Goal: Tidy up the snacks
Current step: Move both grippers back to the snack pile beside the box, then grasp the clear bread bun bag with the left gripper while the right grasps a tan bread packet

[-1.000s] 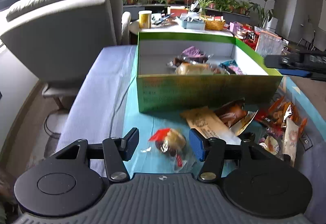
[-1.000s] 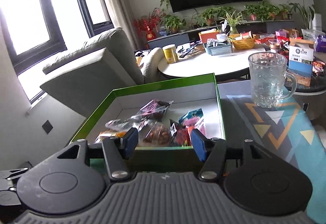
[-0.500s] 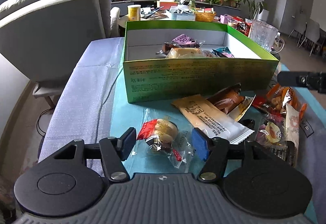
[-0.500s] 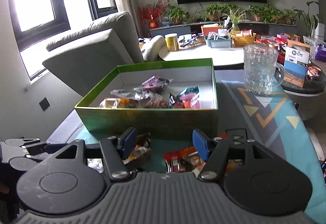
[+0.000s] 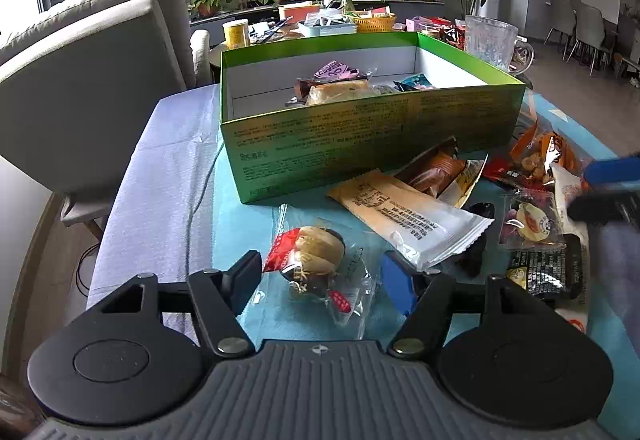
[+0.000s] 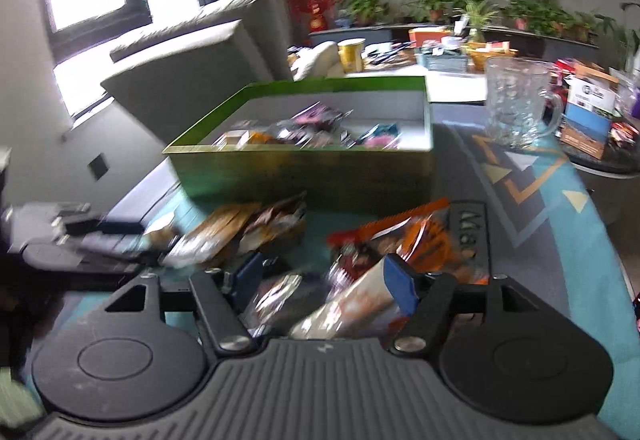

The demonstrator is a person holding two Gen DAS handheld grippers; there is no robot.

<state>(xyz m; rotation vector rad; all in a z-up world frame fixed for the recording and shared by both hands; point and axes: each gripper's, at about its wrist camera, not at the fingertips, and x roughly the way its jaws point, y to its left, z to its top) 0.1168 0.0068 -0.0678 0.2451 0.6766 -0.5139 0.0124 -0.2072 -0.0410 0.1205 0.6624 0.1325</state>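
Note:
A green box (image 5: 372,144) with several snack packets inside stands on the teal cloth (image 5: 240,196). In front of it lie loose snacks. A clear packet with a round pastry (image 5: 320,256) lies between the opening jaws of my left gripper (image 5: 322,280), and the pads do not press on it. A long beige-and-white packet (image 5: 404,216) lies to its right. In the blurred right wrist view my right gripper (image 6: 324,282) hovers over a silver packet (image 6: 344,304) near an orange packet (image 6: 420,236). Its jaws are opening and grip nothing. The box (image 6: 304,176) is just beyond.
A glass mug (image 6: 516,108) stands right of the box on the patterned cloth. A grey armchair (image 5: 80,80) sits at the left, and a round table (image 6: 452,80) with clutter stands behind. The other gripper (image 6: 80,232) shows at the left edge of the right wrist view.
My right gripper drew back from over the box and sank toward the loose snacks in front of it. Both sets of jaws spread wider. The left view rolled a little.

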